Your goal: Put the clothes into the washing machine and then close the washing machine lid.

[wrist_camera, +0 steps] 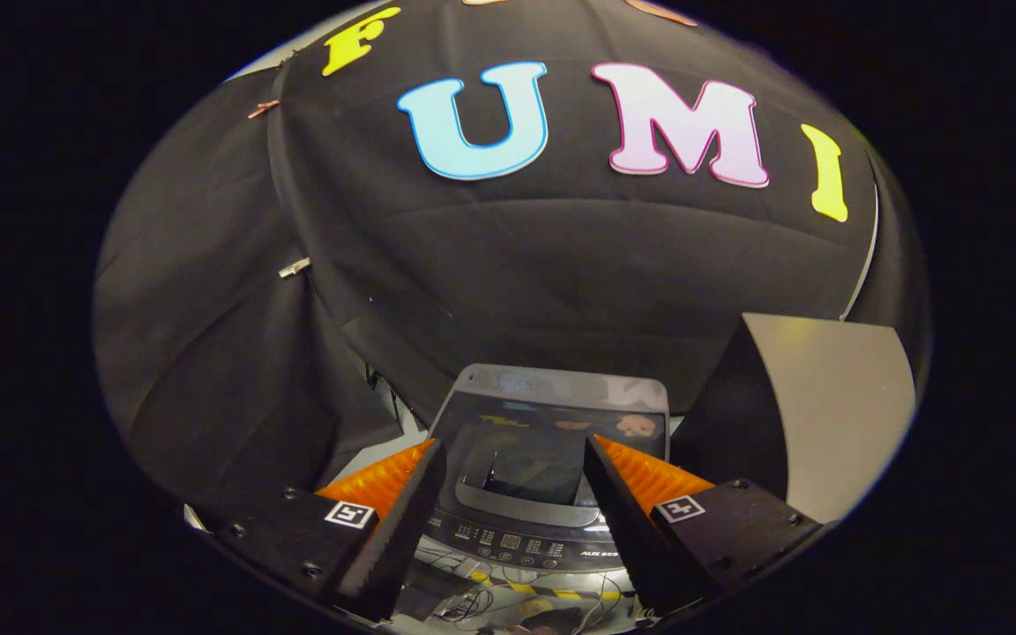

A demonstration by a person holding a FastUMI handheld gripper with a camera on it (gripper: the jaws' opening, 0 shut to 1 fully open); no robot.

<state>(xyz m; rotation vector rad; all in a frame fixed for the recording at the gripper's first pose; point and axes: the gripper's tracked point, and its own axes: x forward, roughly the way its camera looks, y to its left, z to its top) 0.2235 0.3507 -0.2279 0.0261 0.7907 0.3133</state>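
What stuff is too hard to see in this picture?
- Washing machine drum, gripper view: dark past the raised lid; whether clothes are inside cannot be told.
- Control panel markings: too small.
- Machine's front corners: covered by the open gripper fingers.
- Floor cables: cut off at the edge.

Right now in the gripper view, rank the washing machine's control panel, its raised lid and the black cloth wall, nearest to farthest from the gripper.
The gripper is open, holding nothing.
1. Control panel: between and just ahead of the fingers, on the washing machine's front edge.
2. Raised lid: beyond the tub opening, standing at the machine's back.
3. Black cloth wall: behind the machine.
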